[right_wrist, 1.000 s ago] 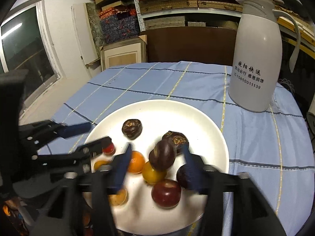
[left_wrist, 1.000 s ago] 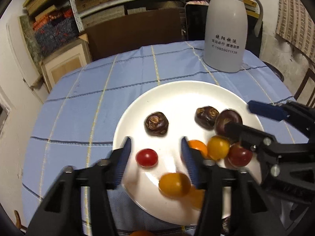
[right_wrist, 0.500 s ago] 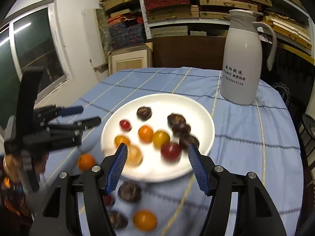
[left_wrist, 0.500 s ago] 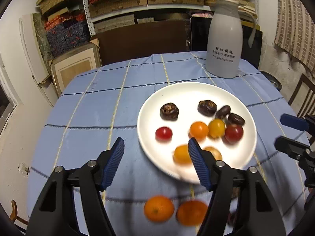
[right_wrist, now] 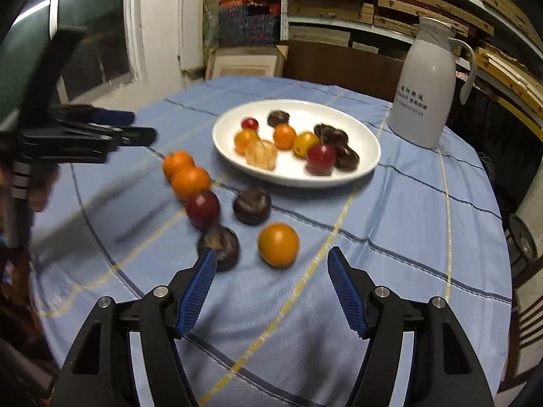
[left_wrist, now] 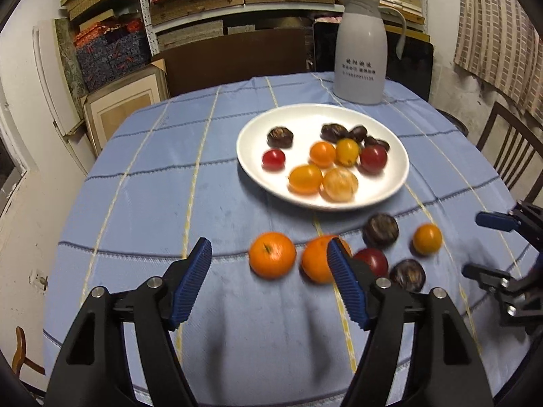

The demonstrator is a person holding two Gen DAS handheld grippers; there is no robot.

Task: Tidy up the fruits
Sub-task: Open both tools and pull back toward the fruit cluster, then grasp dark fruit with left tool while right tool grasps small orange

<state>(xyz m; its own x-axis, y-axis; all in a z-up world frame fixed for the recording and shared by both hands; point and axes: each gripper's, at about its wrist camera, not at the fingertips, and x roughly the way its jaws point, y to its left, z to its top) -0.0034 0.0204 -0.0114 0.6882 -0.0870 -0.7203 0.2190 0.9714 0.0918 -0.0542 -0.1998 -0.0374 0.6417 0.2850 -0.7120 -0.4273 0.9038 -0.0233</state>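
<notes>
Fruits lie in two groups: a good share already sit on the white plate (left_wrist: 258, 173), and six are loose on the blue-checked counter (left_wrist: 135, 203) just in front of it. On the plate, as far as the blur allows, there are four dark wrinkled fruits toward the back, a small red tomato (left_wrist: 273, 159), a larger dark red one (left_wrist: 373, 158), three orange or yellow round ones, and a pale peeled-looking piece (left_wrist: 340, 184) at the near edge. Off the plate, two mandarins (right_wrist: 186, 173) touch each other, a red plum-like fruit (right_wrist: 202, 208) sits against the nearer of them, two dark fruits (right_wrist: 251, 205) lie close by, and an orange tomato (right_wrist: 278, 244) rests a little apart.

So the sorting looks a bit over half done, if the plate is the goal; the six loose pieces remain. Whether any grouping by kind is wanted on the plate I cannot tell.

The left gripper (left_wrist: 271, 285) hangs above the counter with fingers spread wide and nothing between them, the mandarins just ahead. The right gripper (right_wrist: 271, 291) is likewise wide apart and empty, with the orange tomato and the nearest dark fruit straight before it. A white thermos jug (left_wrist: 360, 51) stands behind the plate.
</notes>
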